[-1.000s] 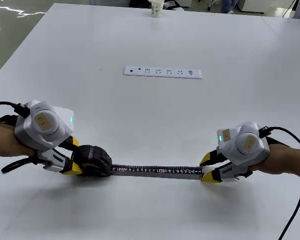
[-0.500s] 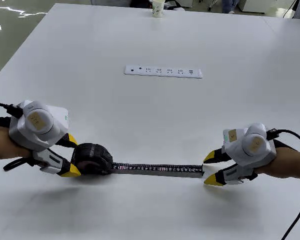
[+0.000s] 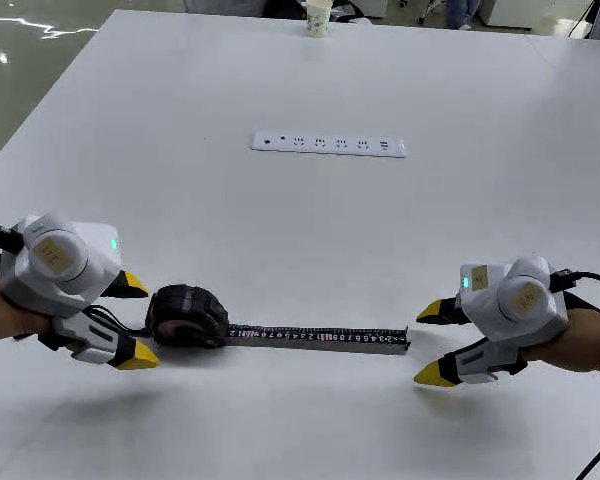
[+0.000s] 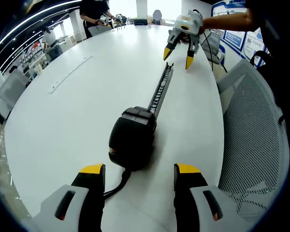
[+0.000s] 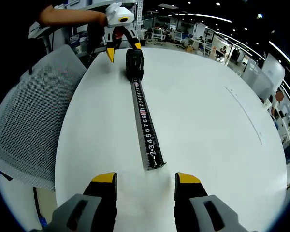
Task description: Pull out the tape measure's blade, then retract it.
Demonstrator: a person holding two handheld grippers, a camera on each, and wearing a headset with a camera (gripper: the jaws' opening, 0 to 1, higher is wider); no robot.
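Jaws spread and empty on my left gripper (image 3: 140, 320) and right gripper (image 3: 428, 345), flanking the tape measure (image 3: 185, 315) low in frame; right gripper view shows the blade (image 5: 145, 121) numbers.

A broad white desk (image 3: 280, 80) in a bright open-plan office.
The desk was plain, matte white and stretched away across most of the head view. A white power strip (image 3: 328, 145) lay flat near its middle, and a paper cup (image 3: 318, 17) stood at the far edge. To the left, a glossy pale floor (image 3: 20, 60) mirrored streaks of overhead light. In the left gripper view a grey mesh chair (image 4: 251, 135) stood just beside the desk, with blue posters (image 4: 232, 38) on the wall behind it. In the right gripper view, long ceiling light strips (image 5: 217, 19) ran above rows of distant workstations (image 5: 183, 36).
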